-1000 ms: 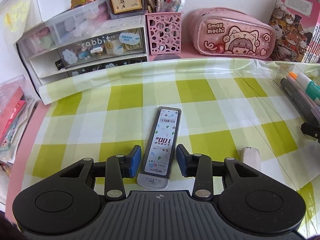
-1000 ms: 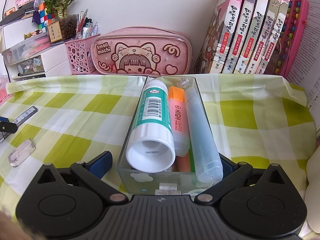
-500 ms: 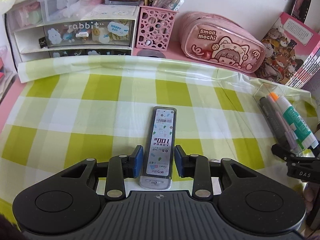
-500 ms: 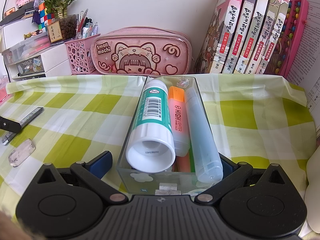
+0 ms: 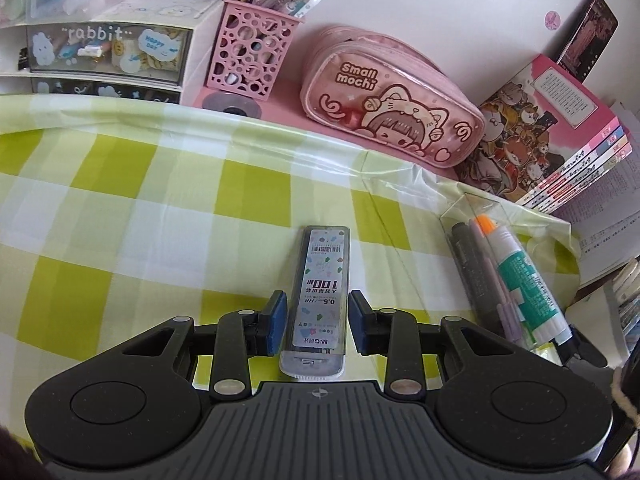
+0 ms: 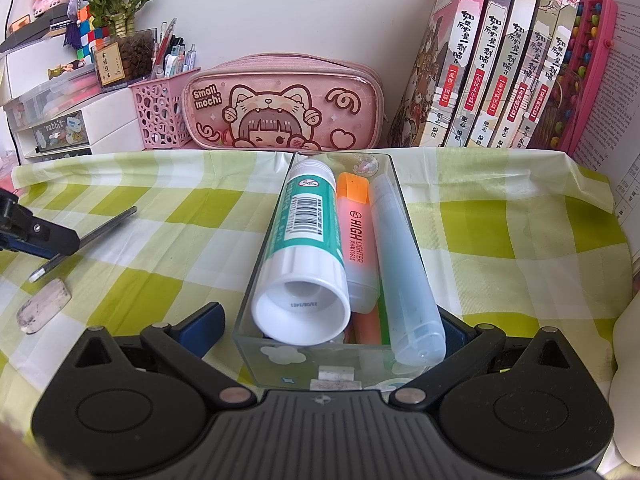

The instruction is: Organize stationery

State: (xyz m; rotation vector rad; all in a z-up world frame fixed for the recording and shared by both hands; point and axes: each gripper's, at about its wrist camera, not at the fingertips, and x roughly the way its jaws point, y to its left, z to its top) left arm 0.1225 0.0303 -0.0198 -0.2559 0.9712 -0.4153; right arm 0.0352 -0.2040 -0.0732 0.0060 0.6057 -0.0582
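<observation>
Lead refill case (image 5: 318,300) sits between our left tool's (image 5: 316,322) blue pads, long axis running away from the camera, label side up. Left pad looks to be touching the case edge; a thin gap shows on the right one, so we can't confirm from the wrist view that both pads press on it. From the right wrist view the case (image 6: 86,238) hangs clear of the checked tablecloth (image 6: 500,240), slanted, with the left tool's fingers clamped near its low end, so we read it as gripped and lifted. Landmark: the clear acrylic box (image 6: 320,364). Our right tool (image 6: 332,324) straddles the box's near end, jaws wide, one pad on each side wall; whether they squeeze the walls we can't tell. Inside the box: glue stick (image 6: 308,240) on its left side, orange highlighter (image 6: 356,228) in the middle, pale blue pen (image 6: 404,264) along the right wall, all lengthwise. Worn eraser (image 6: 44,306) lies on the cloth well left of the box, just below the case. Behind the box stands the pink pencil pouch (image 6: 280,112); the pink pen holder (image 6: 162,116) is left of that, books (image 6: 500,60) right of it. In the left wrist view the box (image 5: 480,216) is right of the case.
</observation>
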